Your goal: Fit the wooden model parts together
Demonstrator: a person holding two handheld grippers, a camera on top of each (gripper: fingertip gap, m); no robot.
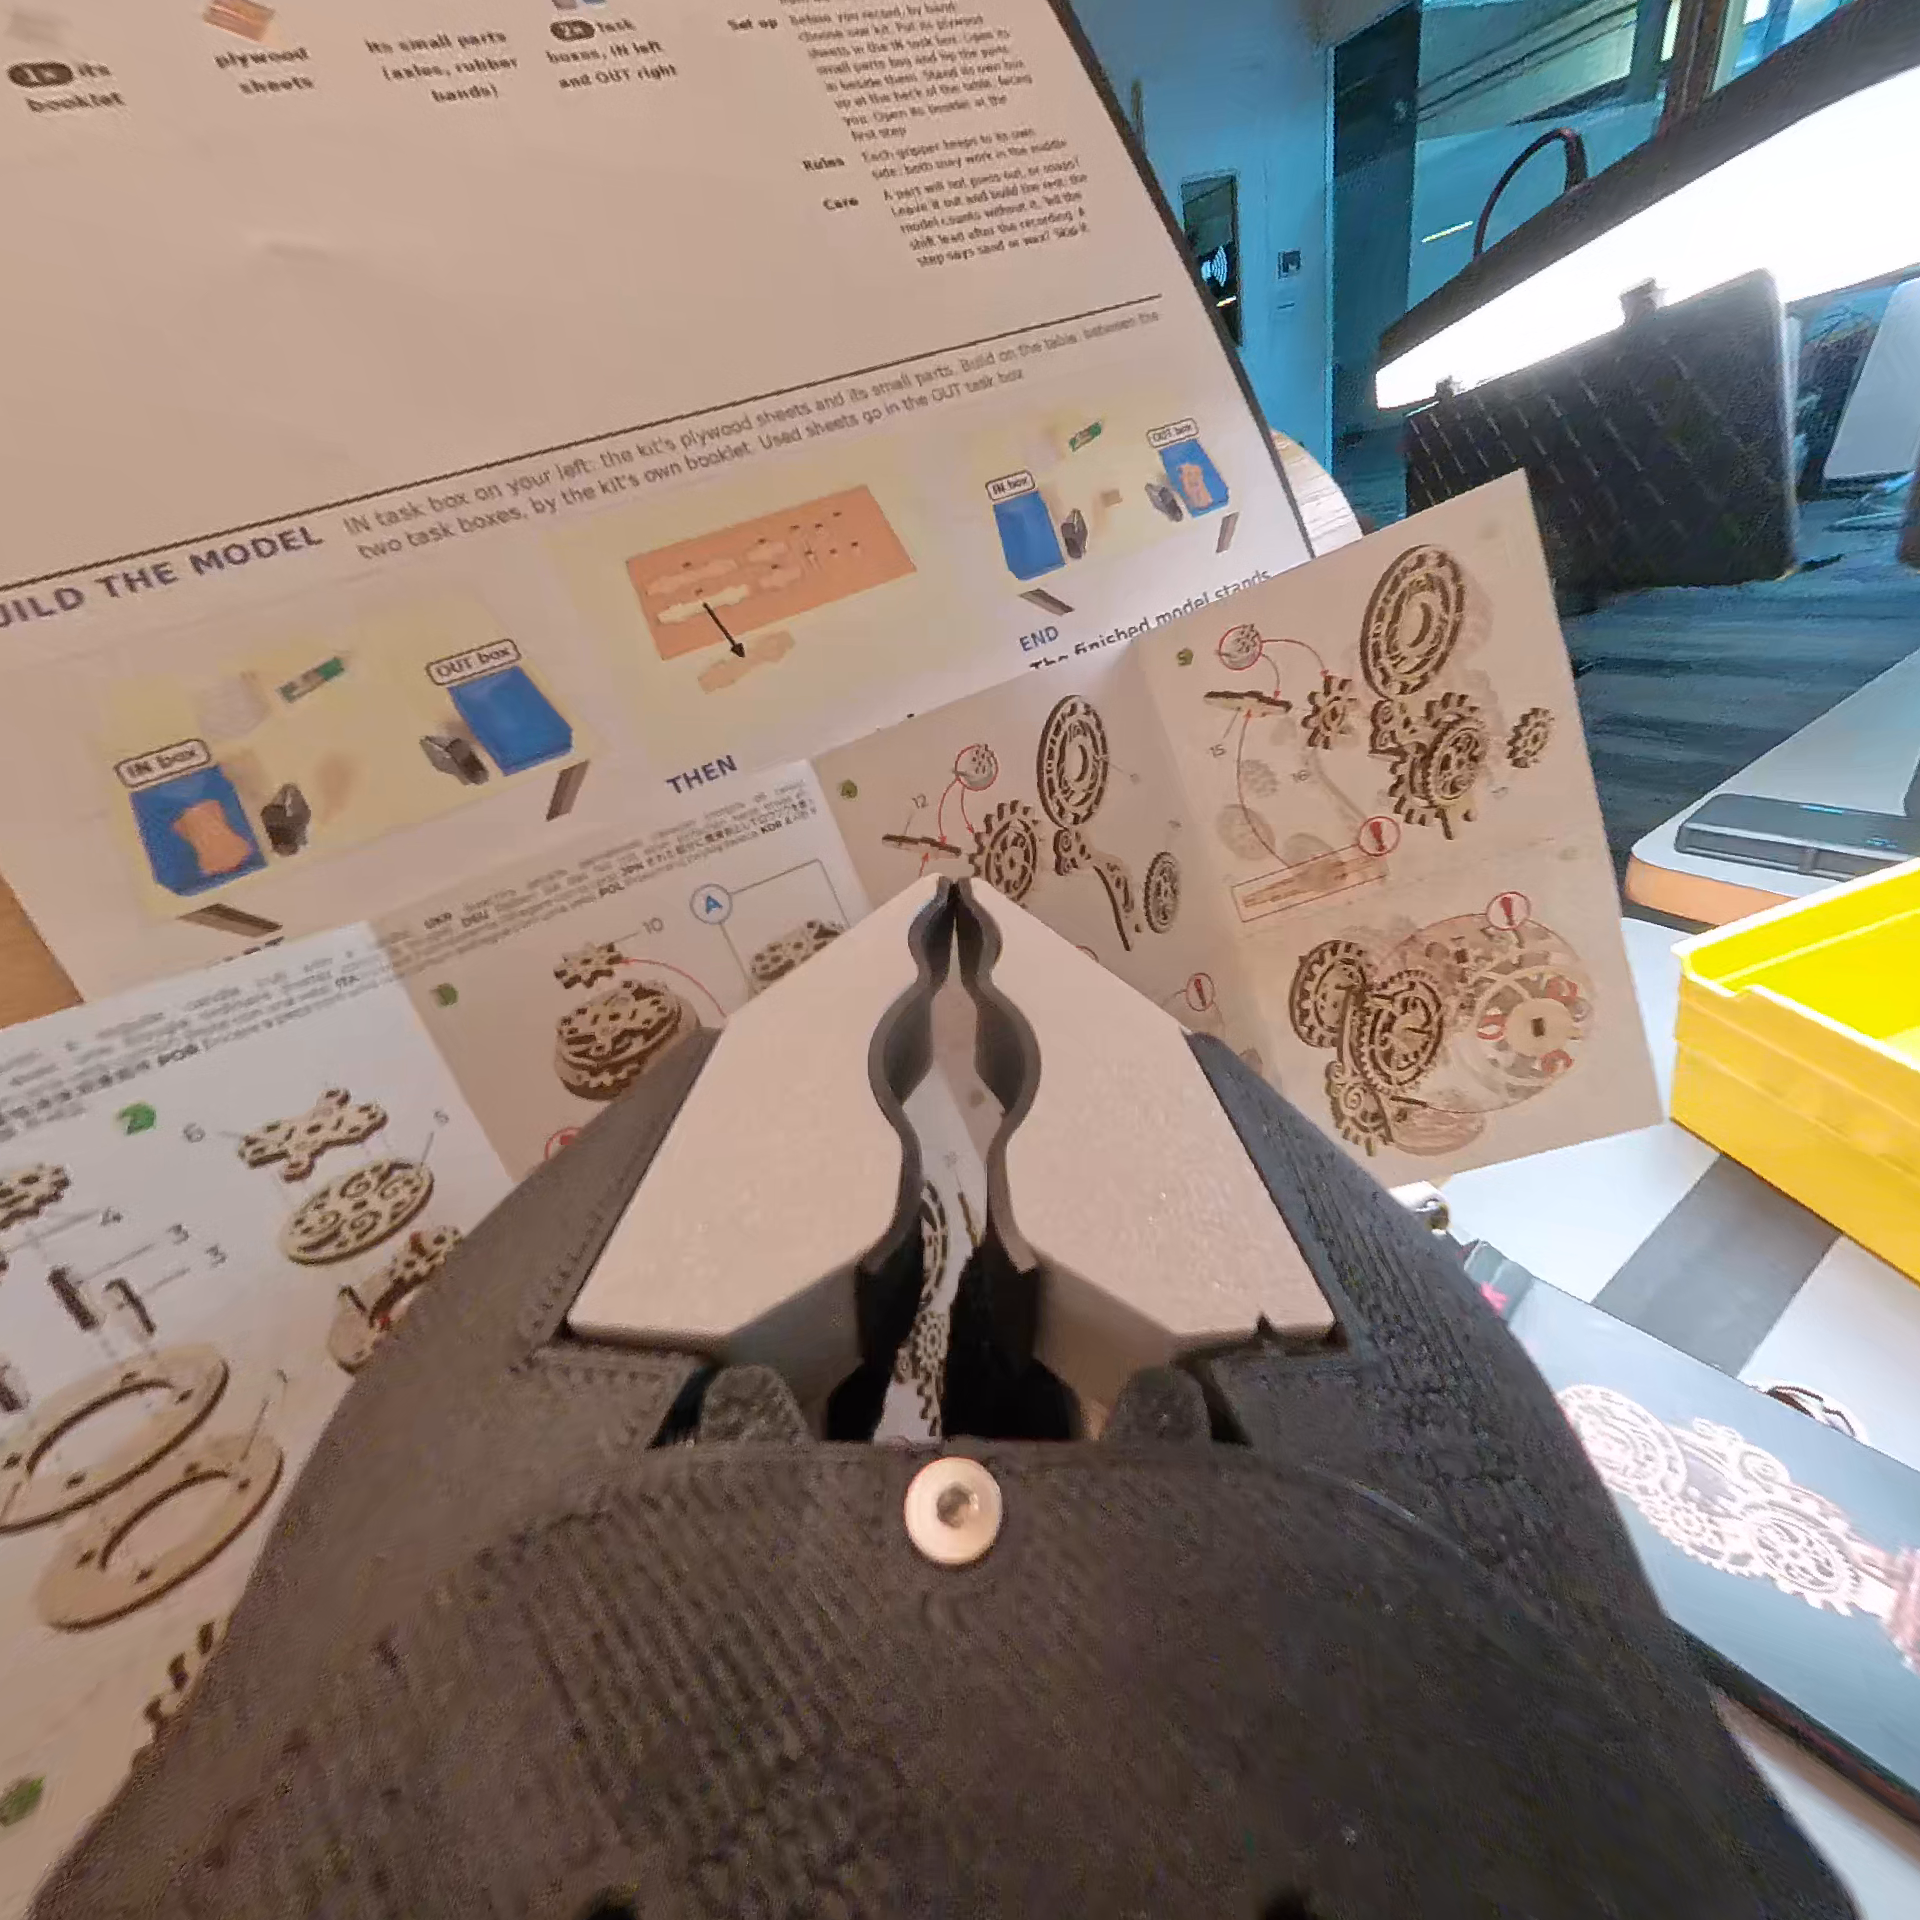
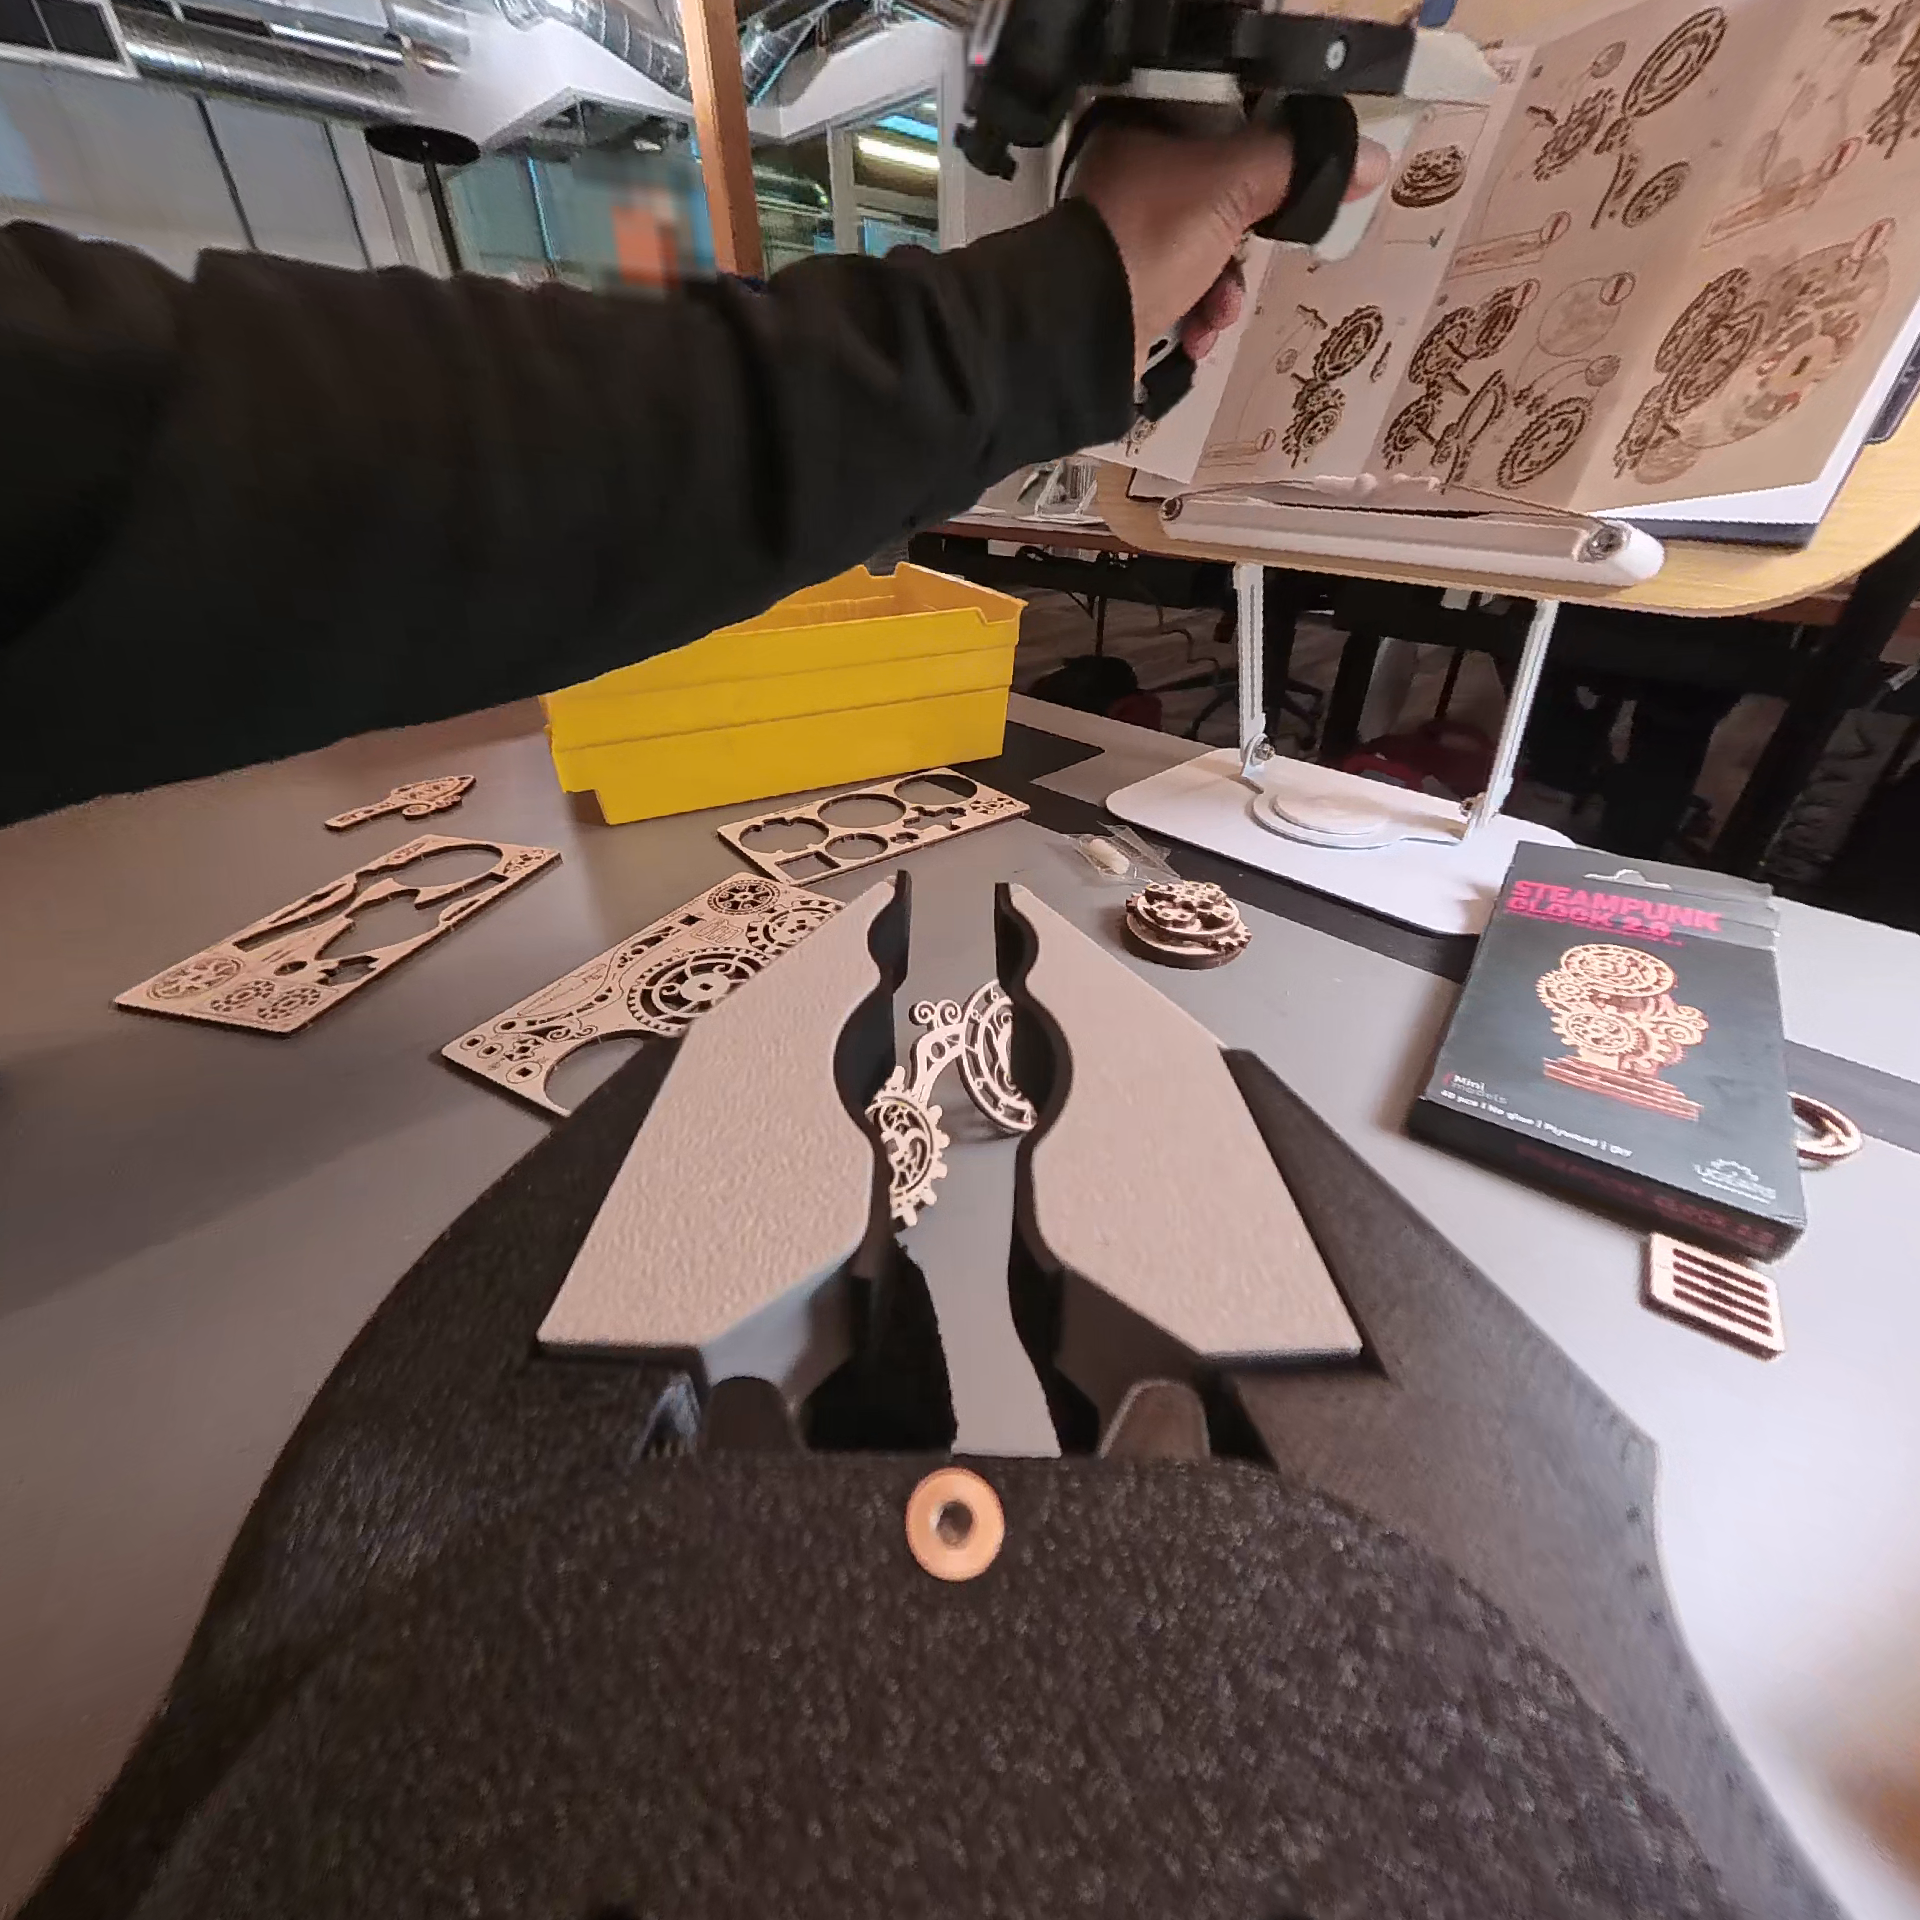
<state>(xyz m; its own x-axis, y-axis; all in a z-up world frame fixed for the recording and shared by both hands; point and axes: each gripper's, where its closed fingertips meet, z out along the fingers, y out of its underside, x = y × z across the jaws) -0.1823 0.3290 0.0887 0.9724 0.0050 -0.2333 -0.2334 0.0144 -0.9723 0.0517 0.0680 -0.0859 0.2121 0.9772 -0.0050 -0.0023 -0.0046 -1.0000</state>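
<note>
My left gripper (image 1: 951,894) is raised at the kit's booklet (image 1: 1403,831) on the stand and is shut on a page of it; the paper runs back between the fingers. In the right wrist view a hand (image 2: 1195,208) holds that gripper up against the booklet (image 2: 1558,312). My right gripper (image 2: 948,894) hovers low over the grey table. Its jaws are a little apart around an ornate wooden gear-and-ring part (image 2: 935,1091) that spans the gap between them. Three plywood sheets (image 2: 644,977) (image 2: 332,935) (image 2: 873,821) lie beyond it. A round wooden sub-assembly (image 2: 1184,914) sits to the right.
A yellow bin (image 2: 790,707) stands at the back of the table and also shows in the left wrist view (image 1: 1808,1039). The black kit box (image 2: 1600,1039) lies right, with a small slatted wooden piece (image 2: 1714,1299) near it. The white book stand (image 2: 1351,821) is behind. A dark sleeve crosses the upper left. The gap from one gripper's tips to the other's is roughly 40 cm. About 25 cm separates my right fingertips from the small slatted wooden piece (image 2: 1714,1299).
</note>
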